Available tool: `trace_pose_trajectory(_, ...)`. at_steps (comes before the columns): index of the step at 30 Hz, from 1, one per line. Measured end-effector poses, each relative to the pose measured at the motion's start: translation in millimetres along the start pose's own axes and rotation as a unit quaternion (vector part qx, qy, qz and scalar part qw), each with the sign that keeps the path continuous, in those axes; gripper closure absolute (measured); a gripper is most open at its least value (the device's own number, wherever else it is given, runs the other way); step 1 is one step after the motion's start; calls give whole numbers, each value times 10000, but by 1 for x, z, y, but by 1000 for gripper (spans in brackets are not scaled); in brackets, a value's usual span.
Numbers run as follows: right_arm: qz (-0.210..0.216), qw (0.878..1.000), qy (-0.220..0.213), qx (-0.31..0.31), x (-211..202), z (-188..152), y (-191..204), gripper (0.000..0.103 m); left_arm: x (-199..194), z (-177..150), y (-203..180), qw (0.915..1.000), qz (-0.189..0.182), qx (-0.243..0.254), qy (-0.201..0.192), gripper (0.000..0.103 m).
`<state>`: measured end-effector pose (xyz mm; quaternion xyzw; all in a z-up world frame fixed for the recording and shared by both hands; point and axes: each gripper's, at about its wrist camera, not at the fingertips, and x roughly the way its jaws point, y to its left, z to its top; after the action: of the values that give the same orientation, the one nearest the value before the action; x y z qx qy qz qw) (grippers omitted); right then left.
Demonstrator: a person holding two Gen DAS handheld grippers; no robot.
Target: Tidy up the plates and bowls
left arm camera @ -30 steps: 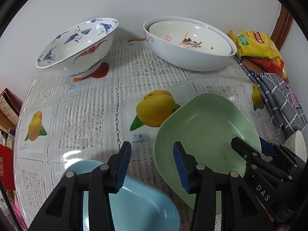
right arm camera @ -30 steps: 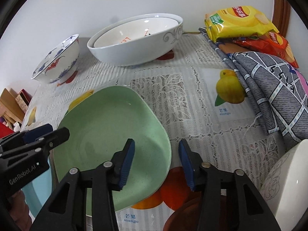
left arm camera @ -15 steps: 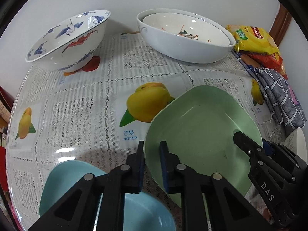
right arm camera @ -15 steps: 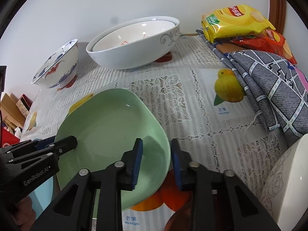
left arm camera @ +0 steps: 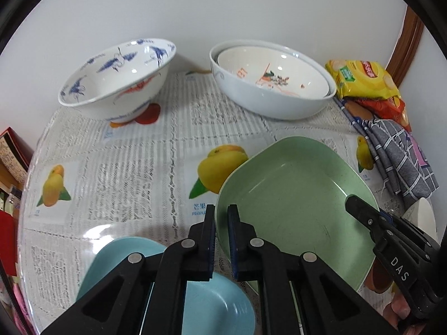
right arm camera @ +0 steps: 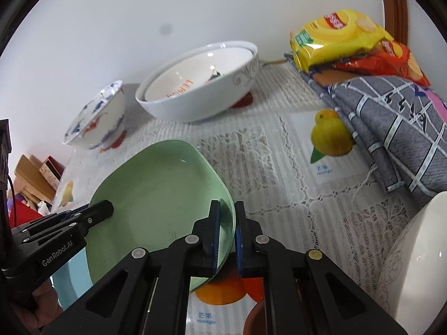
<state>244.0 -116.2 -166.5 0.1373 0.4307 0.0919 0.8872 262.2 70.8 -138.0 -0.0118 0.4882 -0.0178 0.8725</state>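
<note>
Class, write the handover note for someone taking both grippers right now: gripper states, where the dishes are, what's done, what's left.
Left gripper: shut on the green plate's near-left rim.
Right gripper: shut on its opposite rim.
Blue plate lies below the left gripper; the crane-pattern bowl and two nested white bowls stand by the wall.
Done: two bowls nested, green plate gripped.
Left: likely stack the green plate on the blue one.

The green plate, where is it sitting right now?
The green plate is near the table's front edge, held by the left gripper and right gripper on opposite rims, with the blue plate beside it.
</note>
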Motion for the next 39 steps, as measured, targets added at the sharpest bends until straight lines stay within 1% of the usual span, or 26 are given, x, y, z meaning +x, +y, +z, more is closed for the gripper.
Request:
trace_pose_trajectory(10,91,9997,-223,-68,-24,2,4,94,-26,-1,-2,9998,45,19,-208,94)
trace_pose_trajectory(19,73,9991,-394,-126,-46,1,8,94,-47,-3,-6,9992,75,45,-396,94)
trace_pose_trajectory(29,82,9987,-485,-160,-61,-1,12,94,-62,-9,-6,9988,94,50,-482,94)
trace_pose_trajectory(35,97,9982,-534,-263,-70,-6,21,94,-72,-18,3,9986,72,-96,-516,94)
trace_pose_trajectory(39,162,9979,-534,-335,-74,-13,27,94,-81,-25,10,9984,138,-146,-520,94)
